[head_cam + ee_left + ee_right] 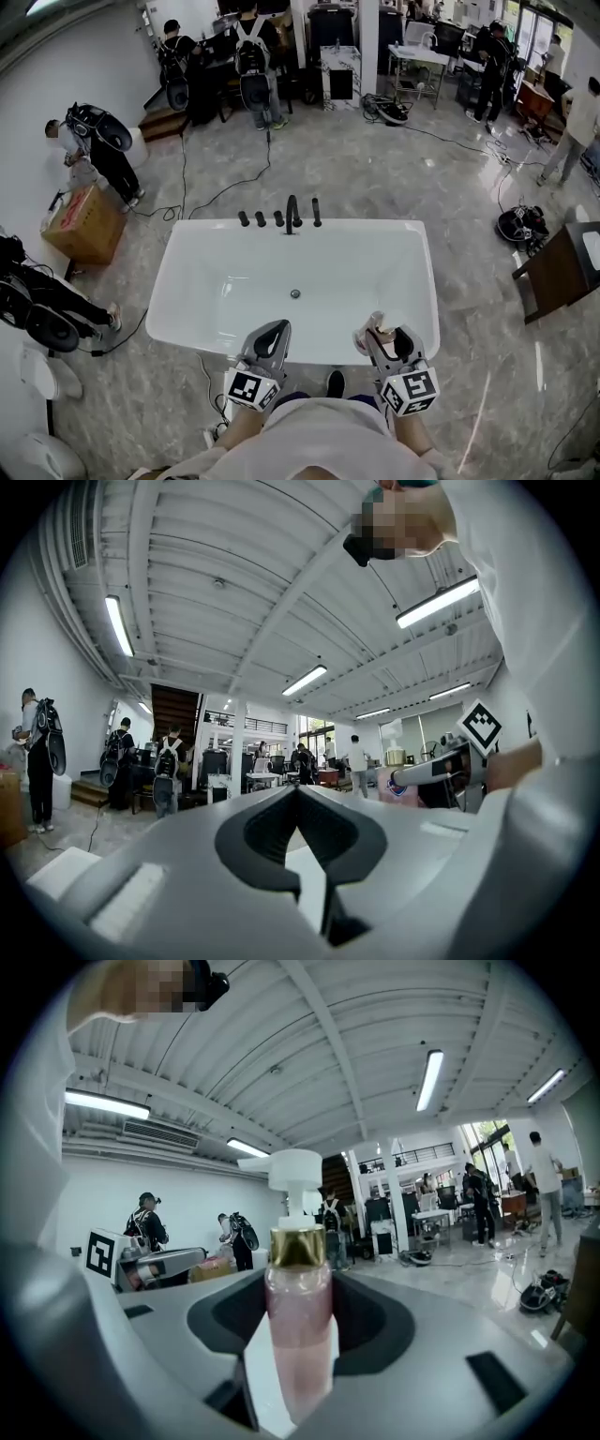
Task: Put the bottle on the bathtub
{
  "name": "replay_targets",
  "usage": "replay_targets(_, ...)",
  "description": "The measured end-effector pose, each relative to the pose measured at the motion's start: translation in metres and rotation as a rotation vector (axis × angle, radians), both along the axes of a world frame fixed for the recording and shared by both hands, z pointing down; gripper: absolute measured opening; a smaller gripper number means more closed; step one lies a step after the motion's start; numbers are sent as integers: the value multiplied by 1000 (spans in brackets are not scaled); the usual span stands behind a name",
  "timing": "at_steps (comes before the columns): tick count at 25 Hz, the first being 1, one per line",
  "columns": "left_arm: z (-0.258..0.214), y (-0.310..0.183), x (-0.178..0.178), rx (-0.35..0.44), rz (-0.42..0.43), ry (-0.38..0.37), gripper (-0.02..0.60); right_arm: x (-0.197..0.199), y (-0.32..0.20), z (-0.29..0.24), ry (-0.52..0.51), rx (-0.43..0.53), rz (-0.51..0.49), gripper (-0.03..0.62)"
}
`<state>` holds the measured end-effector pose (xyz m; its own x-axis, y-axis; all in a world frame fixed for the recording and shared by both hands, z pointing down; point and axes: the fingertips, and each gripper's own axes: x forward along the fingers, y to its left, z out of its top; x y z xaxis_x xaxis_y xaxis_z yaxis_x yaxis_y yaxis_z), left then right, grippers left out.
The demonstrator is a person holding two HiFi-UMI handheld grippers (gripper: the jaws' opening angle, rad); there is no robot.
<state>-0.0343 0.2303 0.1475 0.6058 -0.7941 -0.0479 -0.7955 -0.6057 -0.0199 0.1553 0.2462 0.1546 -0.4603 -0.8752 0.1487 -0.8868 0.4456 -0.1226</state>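
1. Bottle (298, 1335) news first: a pink, see-through one with a gold collar and a white pump head is clamped between the jaws of the right gripper (300, 1283). It is gripped low on its body, with the pump end standing out past the fingertips.
2. From the head view, the bottle is seen held up at the near rim of the bathtub (187, 272), toward the right end. It has not yet been set down. Whether it is over the ledge or just short of it cannot be told.
3. The left gripper (296, 791) is seen with its jaws brought together and nothing between them. It is held at the near rim too, left of the right one and apart from it.
4. Across the tub, dark tap fittings (291, 216) are lined along the far rim, and the drain (295, 293) is seen in the middle of the basin.
5. Trouble to be watched for, as a judgement:
   - The ledge looks narrow, glossy and rounded, so a base placed off-centre could slide into the basin or off the near side.
   - The bottle is tall and top-heavy with its pump, so it may be toppled if the jaws are opened before the base is seated flat.
   - If it is lowered at a tilt, one edge may land first and rock it over.
   - A jaw dragged across the body on withdrawal could knock it down.
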Motion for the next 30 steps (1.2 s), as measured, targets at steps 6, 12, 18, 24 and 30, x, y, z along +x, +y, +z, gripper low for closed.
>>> replay_targets(6, -2, -41, 4, -28, -4, -15, 9, 2, -35, -4, -7, -7, 2, 213)
replay_targets(12, 2, -65, 3, -59, 41, -20, 9, -8, -48, -5, 5, -22, 29, 213)
replay_targets(18, 7, -90, -7, -72, 68, -17, 9, -21, -69, -5, 16, -22, 39, 213)
replay_targets(24, 29, -103, -14, -113, 68, -26, 9, -31, -90, 6, 37, -15, 32, 213)
replay_targets(30, 58, -131, -14, -166, 79, -21, 9, -35, -116, 30, 63, -44, 36, 213)
